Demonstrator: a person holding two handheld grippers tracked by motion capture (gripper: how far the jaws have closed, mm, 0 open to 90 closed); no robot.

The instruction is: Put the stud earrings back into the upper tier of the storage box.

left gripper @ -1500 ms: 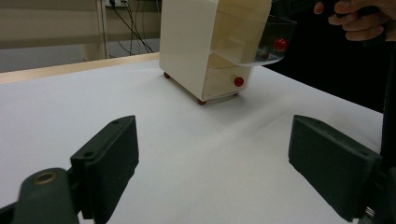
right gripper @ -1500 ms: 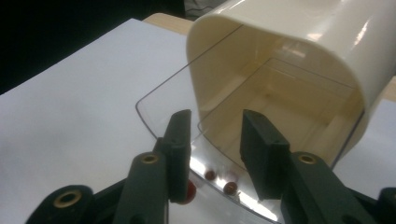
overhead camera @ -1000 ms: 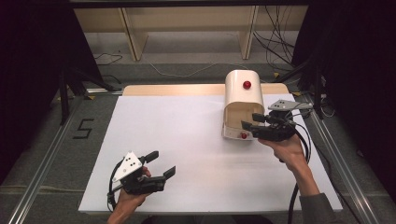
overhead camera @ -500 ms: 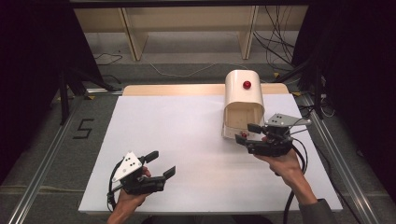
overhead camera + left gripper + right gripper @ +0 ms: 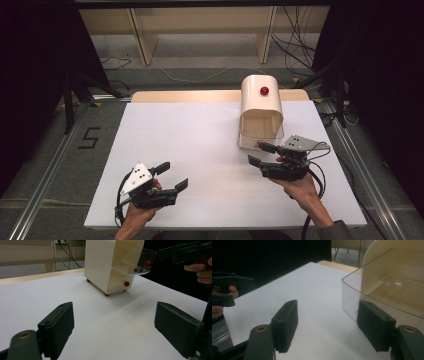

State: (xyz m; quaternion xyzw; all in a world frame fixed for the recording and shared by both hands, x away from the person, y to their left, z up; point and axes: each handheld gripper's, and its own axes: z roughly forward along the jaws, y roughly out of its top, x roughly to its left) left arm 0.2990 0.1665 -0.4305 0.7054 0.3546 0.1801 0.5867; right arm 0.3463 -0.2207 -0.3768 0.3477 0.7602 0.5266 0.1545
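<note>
A cream box (image 5: 261, 102) with a rounded top and a red knob (image 5: 264, 91) stands at the table's back right. A clear panel (image 5: 260, 132) juts out of its front. It also appears in the left gripper view as the clear panel (image 5: 135, 261), with a red knob (image 5: 149, 264) at its tip. My right gripper (image 5: 257, 153) hovers just in front of the box, open and holding nothing. In its own view, the right gripper (image 5: 327, 325) has one jaw close beside the clear panel (image 5: 382, 287). My left gripper (image 5: 173, 175) stands open and holding nothing near the front left.
The white table top (image 5: 200, 135) is bare between the grippers. A second red knob (image 5: 126, 283) sits low on the box front. Wooden table legs and cables (image 5: 295, 45) lie on the floor behind. Metal rails (image 5: 45, 190) run along both sides.
My right gripper has drawn back from the box front toward the near edge of the table. The left gripper has stayed where it was.
</note>
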